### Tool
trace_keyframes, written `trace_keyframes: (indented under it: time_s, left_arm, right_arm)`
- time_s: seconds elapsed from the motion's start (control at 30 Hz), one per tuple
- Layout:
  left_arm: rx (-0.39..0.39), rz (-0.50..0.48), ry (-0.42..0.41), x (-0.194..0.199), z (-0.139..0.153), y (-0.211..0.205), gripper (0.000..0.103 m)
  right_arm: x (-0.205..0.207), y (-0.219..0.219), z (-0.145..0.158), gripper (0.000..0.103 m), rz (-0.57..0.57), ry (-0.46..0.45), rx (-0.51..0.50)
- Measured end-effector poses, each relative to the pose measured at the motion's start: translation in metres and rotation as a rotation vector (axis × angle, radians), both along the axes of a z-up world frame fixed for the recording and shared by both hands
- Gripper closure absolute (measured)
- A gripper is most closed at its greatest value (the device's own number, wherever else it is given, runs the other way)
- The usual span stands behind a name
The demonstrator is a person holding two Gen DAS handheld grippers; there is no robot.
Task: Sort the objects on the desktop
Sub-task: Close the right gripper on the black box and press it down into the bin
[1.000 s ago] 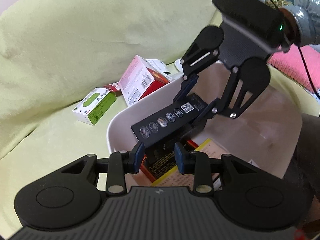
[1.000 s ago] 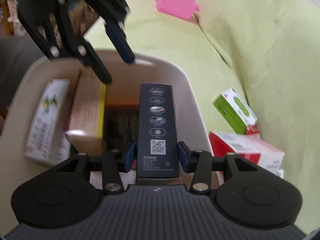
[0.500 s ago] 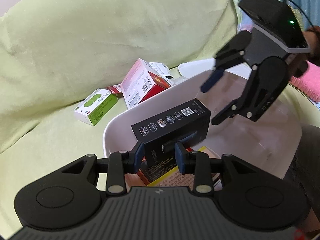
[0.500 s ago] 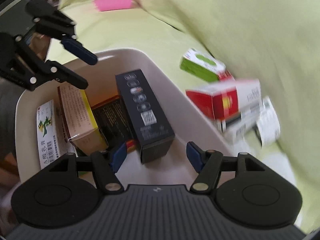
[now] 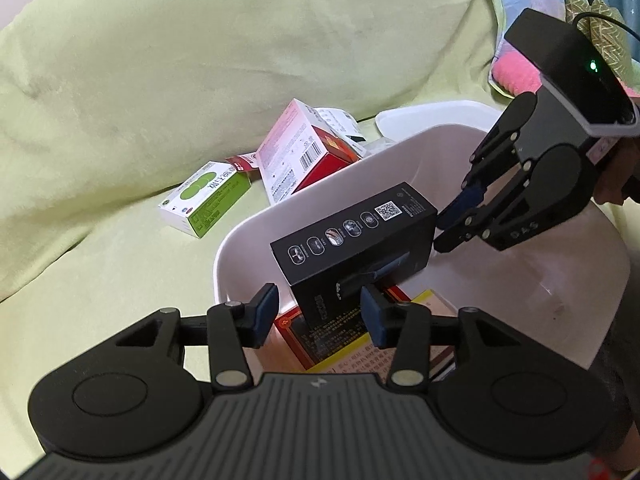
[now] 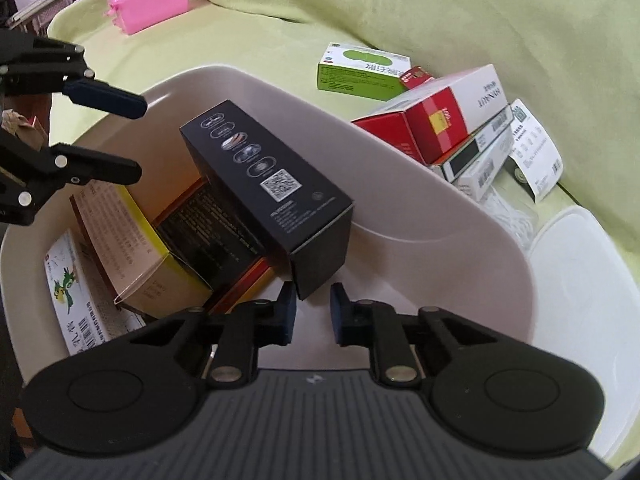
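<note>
Your right tool [image 6: 313, 312] sits narrow and empty just behind the near end of the black box [image 6: 264, 188]. The box lies tilted in the white bin [image 6: 420, 216], its long axis pointing away toward your left tool [image 5: 318, 314], half-open and empty at the far end.

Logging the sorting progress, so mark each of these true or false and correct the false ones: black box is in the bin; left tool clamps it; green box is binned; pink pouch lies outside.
1. The black box lies in the white bin. True.
2. The left tool clamps the black box. False: it is open, clear of the box.
3. The green box is in the bin. False: it lies on the yellow-green cover outside.
4. The pink pouch lies outside the bin. True.
</note>
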State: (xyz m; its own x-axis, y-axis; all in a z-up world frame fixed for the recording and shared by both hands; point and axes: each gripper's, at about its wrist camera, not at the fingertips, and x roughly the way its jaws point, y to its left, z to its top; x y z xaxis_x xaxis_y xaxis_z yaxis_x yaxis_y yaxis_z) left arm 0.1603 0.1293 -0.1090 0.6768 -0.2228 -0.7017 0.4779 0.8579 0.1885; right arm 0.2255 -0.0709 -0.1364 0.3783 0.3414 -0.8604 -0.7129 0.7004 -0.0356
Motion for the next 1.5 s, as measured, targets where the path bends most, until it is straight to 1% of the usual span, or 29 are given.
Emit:
trace_keyframes:
  time_s: [0.37,0.77,1.27,1.43,1.5]
  left_arm:
    - [0.015,0.012,0.009,0.0,-0.004,0.002,0.052]
    - [0.014,0.017,0.026,0.002,-0.009,0.004,0.052]
    - [0.018,0.026,0.044,0.008,-0.011,0.001,0.052]
    - [-0.007,0.017,0.069,0.008,-0.01,0.001,0.052]
    - [0.0,0.019,0.081,0.01,-0.012,0.0,0.053]
  right_arm:
    - [0.005,0.021,0.001,0.088,0.055,-0.03,0.008]
    - [0.007,0.024,0.0,0.088,0.05,-0.022,0.035]
    - [0.006,0.01,0.001,0.088,-0.009,-0.003,0.077]
    - [0.006,0.008,0.0,0.087,-0.016,-0.004,0.081]
    - [0.006,0.008,0.0,0.087,-0.019,-0.005,0.082]
